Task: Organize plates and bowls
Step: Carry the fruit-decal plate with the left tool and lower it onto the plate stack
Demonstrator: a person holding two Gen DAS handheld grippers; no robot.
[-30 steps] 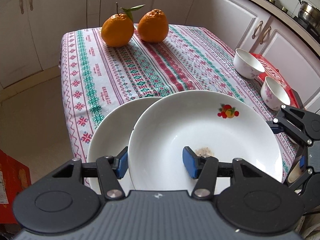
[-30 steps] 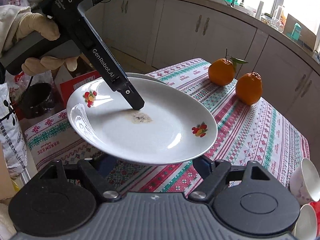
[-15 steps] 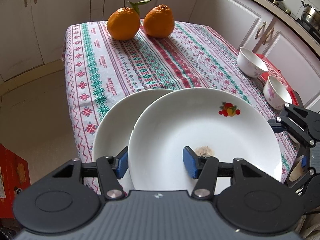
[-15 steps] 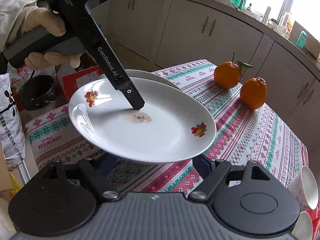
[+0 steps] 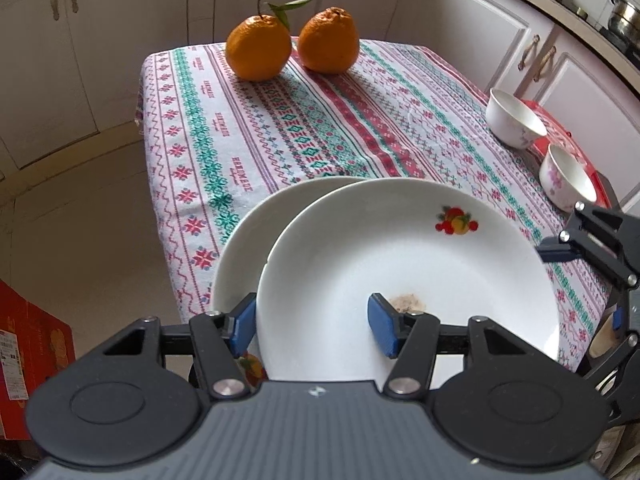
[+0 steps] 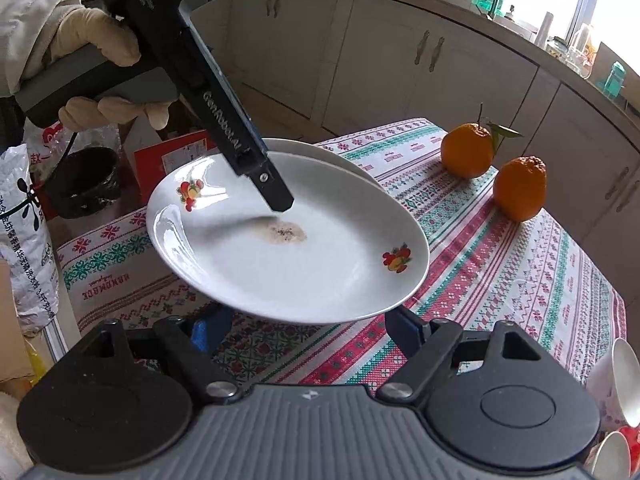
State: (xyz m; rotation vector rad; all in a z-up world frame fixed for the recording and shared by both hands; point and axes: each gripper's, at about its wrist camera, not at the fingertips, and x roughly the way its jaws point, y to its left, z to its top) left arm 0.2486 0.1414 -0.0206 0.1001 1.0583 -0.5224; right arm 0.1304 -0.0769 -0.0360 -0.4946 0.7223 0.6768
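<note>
My left gripper [image 5: 312, 326] grips the near rim of a white plate [image 5: 420, 264] with fruit prints and a brown stain, one finger above and one below, holding it tilted above the table. It also shows in the right wrist view [image 6: 304, 256], with the left gripper's upper finger [image 6: 272, 192] on it. A second white plate [image 5: 248, 248] lies on the cloth beneath, partly hidden. My right gripper [image 6: 304, 332] is open, its fingers just under the held plate's edge. Two white floral bowls [image 5: 516, 124] [image 5: 568, 182] stand at the right.
Two oranges [image 5: 258, 48] [image 5: 328, 40] sit at the far end of the patterned tablecloth [image 5: 320, 128]. A red tray [image 5: 560, 128] lies under the bowls at the right edge. Kitchen cabinets [image 6: 400, 52] surround the table. A red box [image 5: 28, 344] stands on the floor at left.
The held plate has stayed in the left gripper and shifted slightly. Both cameras have drawn back and up a little. The right gripper stays open below the plate.
</note>
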